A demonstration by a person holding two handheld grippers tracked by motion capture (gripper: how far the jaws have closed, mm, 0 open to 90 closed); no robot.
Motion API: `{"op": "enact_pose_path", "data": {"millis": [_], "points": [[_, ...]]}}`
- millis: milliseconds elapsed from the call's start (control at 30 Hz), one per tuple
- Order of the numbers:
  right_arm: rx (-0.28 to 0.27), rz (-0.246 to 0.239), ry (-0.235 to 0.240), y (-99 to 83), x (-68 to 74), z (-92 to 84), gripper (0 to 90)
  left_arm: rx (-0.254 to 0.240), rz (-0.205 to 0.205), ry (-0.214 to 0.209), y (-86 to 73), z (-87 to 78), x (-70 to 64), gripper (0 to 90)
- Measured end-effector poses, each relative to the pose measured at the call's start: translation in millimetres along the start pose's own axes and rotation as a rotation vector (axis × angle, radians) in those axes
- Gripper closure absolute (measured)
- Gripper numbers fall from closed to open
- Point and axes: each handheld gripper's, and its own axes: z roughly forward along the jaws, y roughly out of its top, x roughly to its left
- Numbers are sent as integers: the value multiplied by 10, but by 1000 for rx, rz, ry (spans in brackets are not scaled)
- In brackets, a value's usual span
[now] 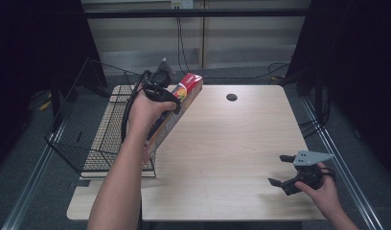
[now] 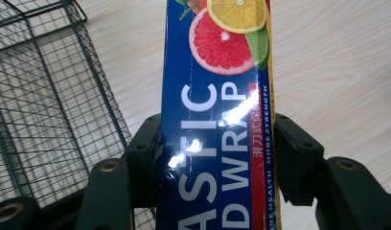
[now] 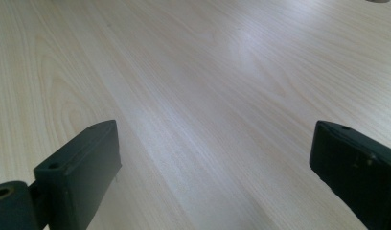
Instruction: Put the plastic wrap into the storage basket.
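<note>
1. Nearest the camera, at the bottom of the high view, come both of my forearms, reaching up from the lower edge over the pale wood counter (image 1: 232,143).
2. Farthest left, a black wire basket (image 1: 95,122) sits at the counter's left edge, tilted, its mesh floor open to the camera.
3. Just right of the basket, my left gripper (image 1: 161,91) is raised above the counter, its fingers (image 2: 145,143) clamped on a long blue plastic wrap box (image 2: 217,120) printed with citrus slices.
4. That box slants, its red end (image 1: 191,79) high and far, its lower end down beside the basket.
5. A small dark hole (image 1: 231,97) marks the counter near its far edge.
6. Farthest right, my right gripper (image 1: 282,170) rests low near the counter's front right corner, fingers (image 3: 83,167) spread wide with nothing between them.
</note>
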Motion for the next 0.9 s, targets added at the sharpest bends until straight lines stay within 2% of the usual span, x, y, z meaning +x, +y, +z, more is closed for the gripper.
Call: {"op": "enact_pose_path", "data": {"millis": [67, 133, 200, 467, 567, 633, 900], "points": [[0, -1, -3, 1, 2, -1, 34, 8, 8, 0, 1, -21, 21, 441], [-1, -1, -1, 2, 2, 0, 33, 0, -16, 7, -10, -64, 53, 441], [-1, -1, 0, 2, 2, 0, 33, 9, -11, 8, -11, -82, 73, 441], [0, -1, 0, 3, -1, -4, 33, -4, -47, 27, -44, -193, 163, 442], [-1, -1, 3, 2, -2, -4, 33, 6, -37, 34, -52, -233, 194, 441], [-1, -3, 3, 3, -3, -4, 32, 7, -52, 37, -62, -261, 214, 442], [0, -2, -1, 1, 1, -3, 32, 13, -58, 45, -90, -331, 296, 442]]}}
